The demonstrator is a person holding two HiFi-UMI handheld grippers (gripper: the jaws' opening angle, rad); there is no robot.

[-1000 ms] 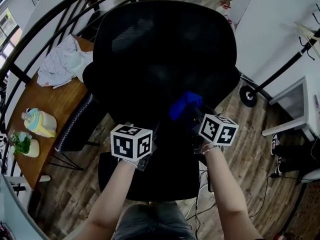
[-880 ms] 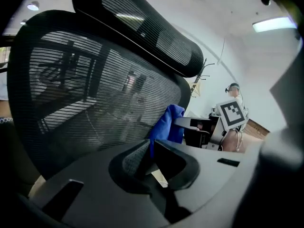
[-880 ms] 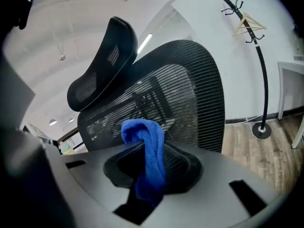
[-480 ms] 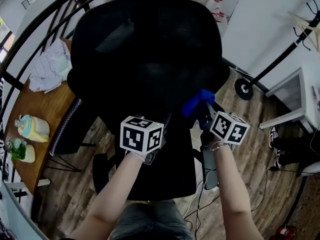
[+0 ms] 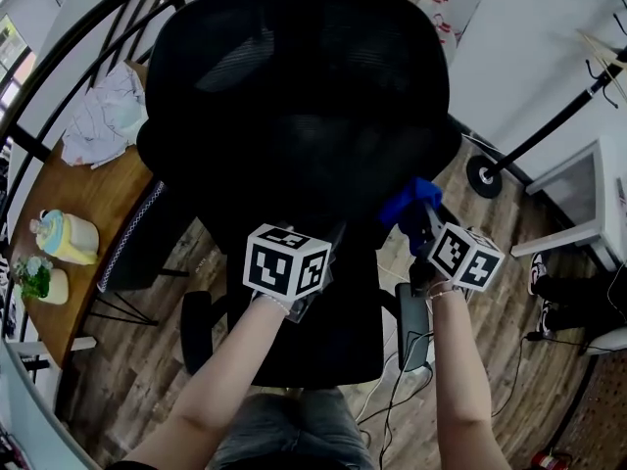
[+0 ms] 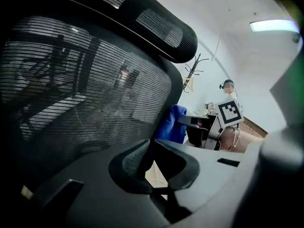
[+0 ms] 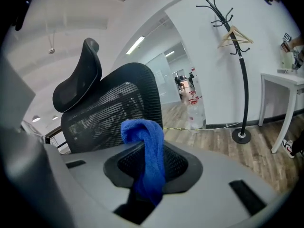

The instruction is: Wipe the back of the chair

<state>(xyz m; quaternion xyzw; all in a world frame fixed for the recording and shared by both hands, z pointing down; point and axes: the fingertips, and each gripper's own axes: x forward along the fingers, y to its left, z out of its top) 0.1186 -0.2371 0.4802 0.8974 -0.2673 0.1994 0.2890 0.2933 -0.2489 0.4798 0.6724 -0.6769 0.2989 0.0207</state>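
Observation:
The black mesh chair back fills the head view's middle. My right gripper is shut on a blue cloth at the back's lower right edge. In the right gripper view the blue cloth hangs folded out of my right gripper, with the chair back just behind it. My left gripper sits low on the back's middle. In the left gripper view the left gripper looks shut on the dark rim of the chair back, and the blue cloth shows beyond that rim.
A wooden table at left carries a crumpled white cloth, a yellow container and a small plant. A curved black railing runs behind. A coat stand base and a white table stand at right. Cables lie on the floor.
My right gripper has carried the blue cloth rightward along the lower chair back to its right edge. The left gripper has stayed against the chair, shifting slightly right.

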